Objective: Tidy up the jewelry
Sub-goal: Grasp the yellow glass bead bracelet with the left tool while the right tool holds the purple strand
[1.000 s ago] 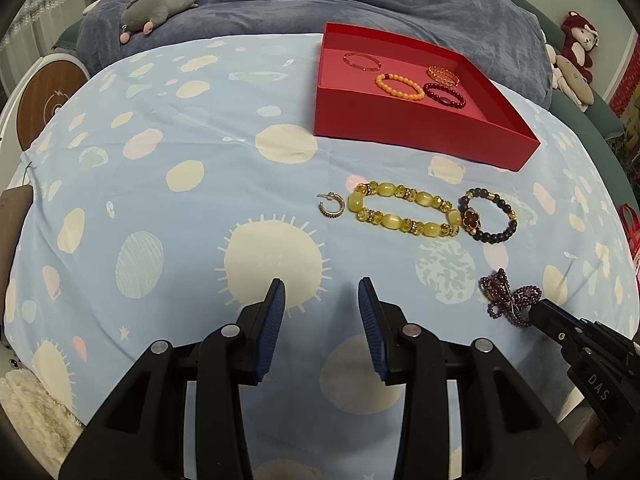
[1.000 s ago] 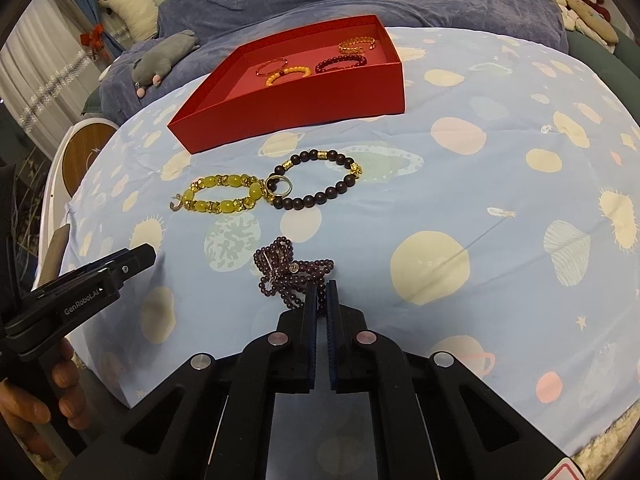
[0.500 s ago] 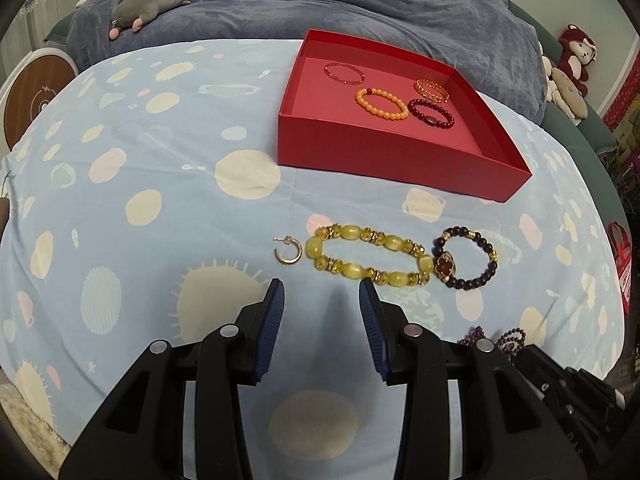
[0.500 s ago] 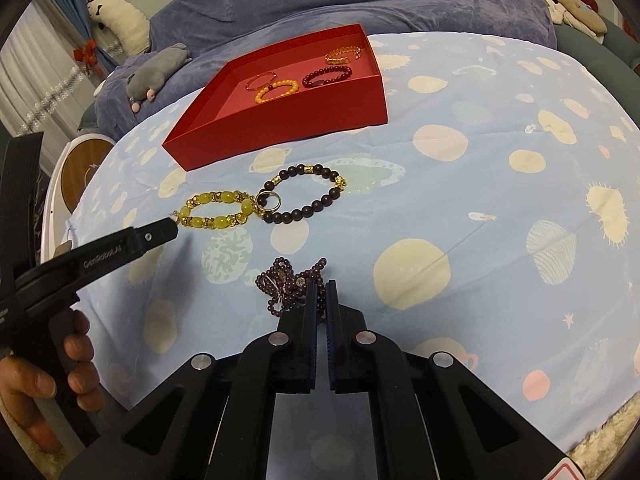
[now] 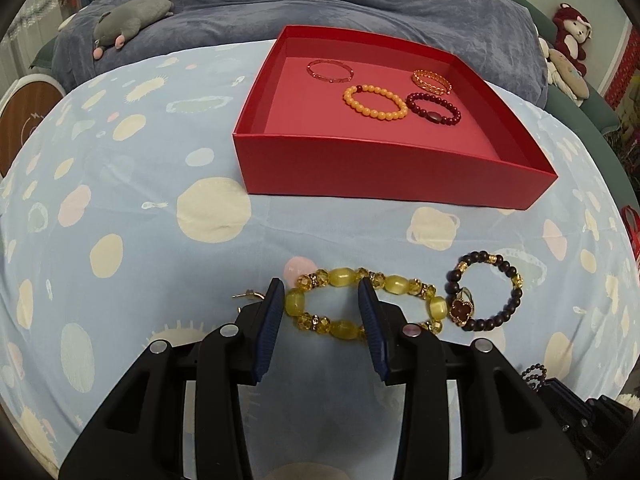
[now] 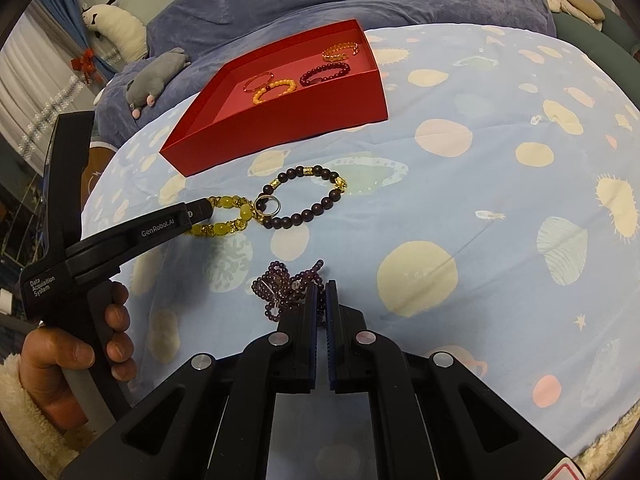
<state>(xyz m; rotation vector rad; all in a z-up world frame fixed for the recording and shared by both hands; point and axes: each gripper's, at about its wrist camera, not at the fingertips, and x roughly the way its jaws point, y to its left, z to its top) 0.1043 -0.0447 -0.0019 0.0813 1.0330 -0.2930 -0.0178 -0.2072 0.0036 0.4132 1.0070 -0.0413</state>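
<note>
The left gripper (image 5: 320,292) hangs low over the bed (image 5: 120,184), its fingers (image 5: 272,312) spread apart on either side of the left end of the yellow bead bracelet (image 5: 360,308). Whether the pads touch the beads I cannot tell. Just left of that gripper a small gold hoop earring (image 5: 248,295) peeks out from behind the finger.

Touching the right end of the yellow bracelet lies a dark bead bracelet (image 5: 486,292) with gold spacers, and a ring with a red clover (image 5: 462,310) sits where the two meet.

The right gripper (image 6: 321,292) is nearer the front edge of the bed, its fingers (image 6: 310,320) drawn together with only a thin slit between them. A tangled string of purple beads (image 6: 286,288) lies bunched right at their tips; whether a strand is pinched there is hidden.

Toward the far side of the bed stands the red box (image 5: 384,184), open-topped. Inside it, near its back wall, are a thin pink bangle (image 5: 330,71), an orange bead bracelet (image 5: 374,102), a gold filigree bangle (image 5: 431,81) and a deep red bead bracelet (image 5: 434,109), the last two close together.

Beyond the sheet a grey plush toy (image 5: 128,22) rests on the blue blanket (image 5: 320,0).
</note>
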